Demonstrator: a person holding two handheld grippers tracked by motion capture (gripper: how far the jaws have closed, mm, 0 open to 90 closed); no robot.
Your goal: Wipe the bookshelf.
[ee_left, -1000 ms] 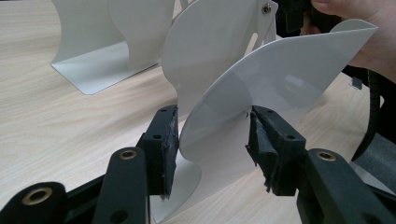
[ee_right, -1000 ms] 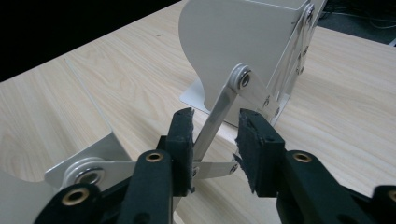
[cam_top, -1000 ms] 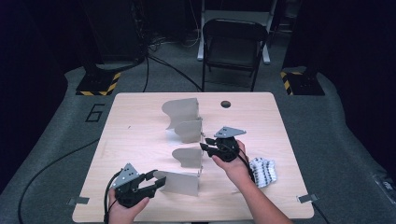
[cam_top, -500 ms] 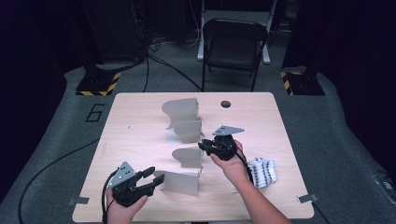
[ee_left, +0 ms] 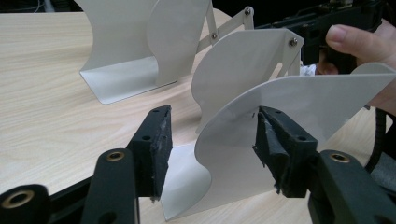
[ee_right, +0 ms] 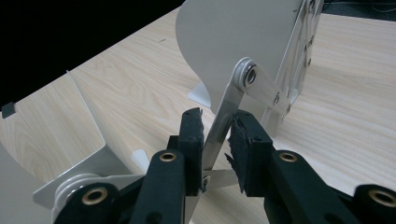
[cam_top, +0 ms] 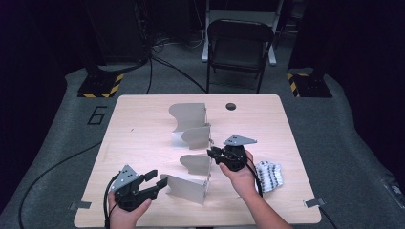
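Pale table (cam_top: 143,124) carries a light, stiff, slick metal rack (cam_top: 193,164) mid-board, its plate loose between the left gripper's (cam_top: 160,180) opening jaws, right gripper (cam_top: 213,153) pinching a link bar (ee_right: 224,121), the surest hold.

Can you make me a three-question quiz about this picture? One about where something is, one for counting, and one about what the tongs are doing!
1. Where is the black chair?
A) on the floor beyond the table
B) hanging from the ceiling
C) in a hand

2. How many curved metal plates stand on the table?
A) two
B) four
C) seven

3. What are the right tongs doing?
A) pinching a thin link bar
B) hanging open over the chair
C) holding a cup

Answers: A, the chair stands past the table's far edge. B, four plates stand in a row. A, the right tongs have just been closing and pinch the link bar between them.
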